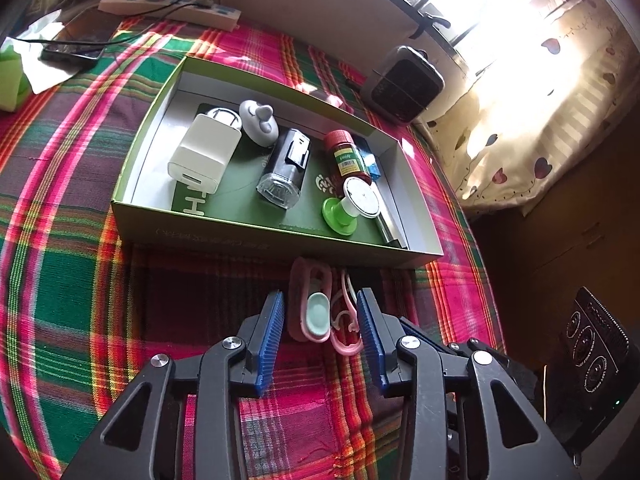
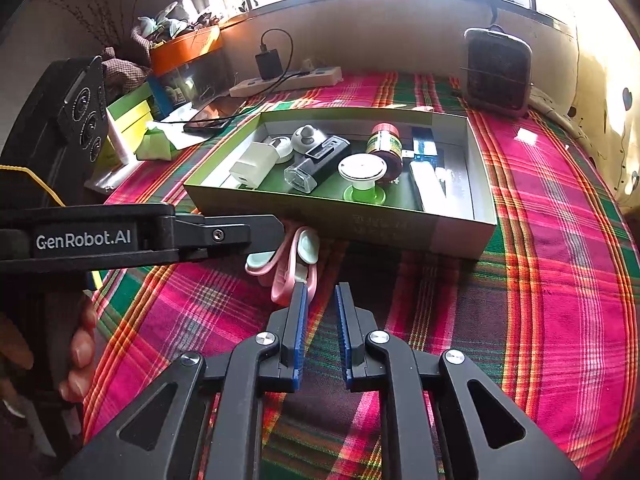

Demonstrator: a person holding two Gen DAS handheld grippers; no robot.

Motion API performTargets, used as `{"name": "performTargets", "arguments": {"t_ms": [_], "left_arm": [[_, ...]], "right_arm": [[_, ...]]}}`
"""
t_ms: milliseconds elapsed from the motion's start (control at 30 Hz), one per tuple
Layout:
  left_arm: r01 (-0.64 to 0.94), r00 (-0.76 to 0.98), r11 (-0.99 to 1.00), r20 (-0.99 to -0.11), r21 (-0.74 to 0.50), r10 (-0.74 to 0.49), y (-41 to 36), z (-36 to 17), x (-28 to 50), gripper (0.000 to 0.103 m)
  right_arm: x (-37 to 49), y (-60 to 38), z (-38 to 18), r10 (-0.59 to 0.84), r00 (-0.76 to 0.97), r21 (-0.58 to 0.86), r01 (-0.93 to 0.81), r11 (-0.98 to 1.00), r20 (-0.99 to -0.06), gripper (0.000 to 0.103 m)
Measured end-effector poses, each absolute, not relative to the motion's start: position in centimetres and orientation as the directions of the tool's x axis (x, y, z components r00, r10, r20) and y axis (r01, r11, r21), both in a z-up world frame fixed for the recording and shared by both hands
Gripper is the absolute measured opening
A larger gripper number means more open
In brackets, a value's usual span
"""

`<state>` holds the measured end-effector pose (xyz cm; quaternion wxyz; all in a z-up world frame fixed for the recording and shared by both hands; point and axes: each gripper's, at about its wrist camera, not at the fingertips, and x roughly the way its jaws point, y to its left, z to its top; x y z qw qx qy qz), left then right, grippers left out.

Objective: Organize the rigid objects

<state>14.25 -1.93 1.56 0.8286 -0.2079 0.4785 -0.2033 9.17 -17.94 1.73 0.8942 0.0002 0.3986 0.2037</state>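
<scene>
- while both grippers hang over the bed, we see under them the plaid cloth (image 1: pixel 72 208) in pink, green and dark stripes, which covers the whole surface.
- on this cloth lies the green box (image 1: pixel 256 222), shallow and without lid, its near wall turned to us.
- inside the box, from the left wrist view, we count a white charger (image 1: pixel 204 150), a grey round piece (image 1: pixel 258 122) behind it, a black device with clear end (image 1: pixel 282 168), a red-capped jar (image 1: pixel 346 156) lying on its side, and a white disc on a green base (image 1: pixel 352 206) near the right wall.
- behind the box, well apart, stands a small dark heater (image 2: pixel 498 70), and a white power strip (image 2: pixel 286 80) lies by the wall.
- our left gripper (image 1: pixel 320 308) stands open, the blue pads on each side of the pink scissors (image 1: pixel 316 312) without pressing them; the scissors lie on the cloth just before the near wall of the box.
- our right gripper (image 2: pixel 322 300) is open only by a narrow gap, with nothing between the pads; its left pad is just beside the pink handle of the scissors (image 2: pixel 286 276), and we cannot tell if it touches.
- a hand (image 2: pixel 76 344) holds the grip of the left gripper at the left edge of the right wrist view.
</scene>
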Motion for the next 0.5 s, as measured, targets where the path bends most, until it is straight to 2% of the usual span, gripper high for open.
{"name": "performTargets", "arguments": {"t_ms": [200,500], "left_arm": [[0.106,0.461,0.821,-0.703,-0.561,-0.541,-1.1,1.0,14.4,0.036],[0.091,0.462,0.813,-0.699,-0.575,-0.546,-0.3,0.6,14.5,0.036]], "right_arm": [[9.4,-17.1,1.5,0.385,0.580,0.166,-0.394,0.904,-0.718,0.038],[10.4,-16.2,1.1,0.397,0.549,0.188,-0.398,0.898,-0.736,0.043]]}}
